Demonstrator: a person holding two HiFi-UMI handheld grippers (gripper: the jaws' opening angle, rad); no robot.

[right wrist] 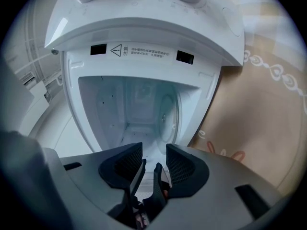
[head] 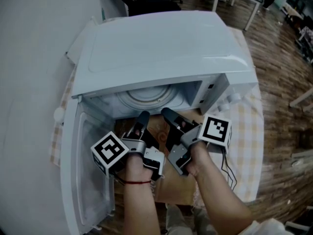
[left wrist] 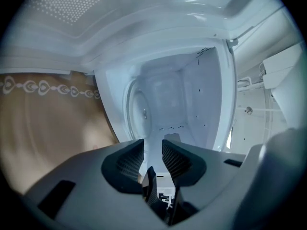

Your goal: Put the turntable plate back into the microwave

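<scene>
The white microwave (head: 161, 48) stands with its door (head: 90, 170) swung wide to the left. The round glass turntable plate (head: 146, 94) lies flat on the cavity floor. It shows as a pale disc in the left gripper view (left wrist: 138, 110) and in the right gripper view (right wrist: 168, 111), both of which are rolled sideways. My left gripper (head: 140, 122) (left wrist: 152, 153) and right gripper (head: 172, 119) (right wrist: 153, 161) hover side by side just outside the opening, pointing in. Both are open, with nothing between the pads and neither touching the plate.
The microwave sits on a checked cloth (head: 247, 131) with a brown patterned mat (head: 157, 127) under the grippers. Control knobs (head: 230, 100) are on its right front. The open door walls off the left side. Wooden floor and furniture lie beyond the table.
</scene>
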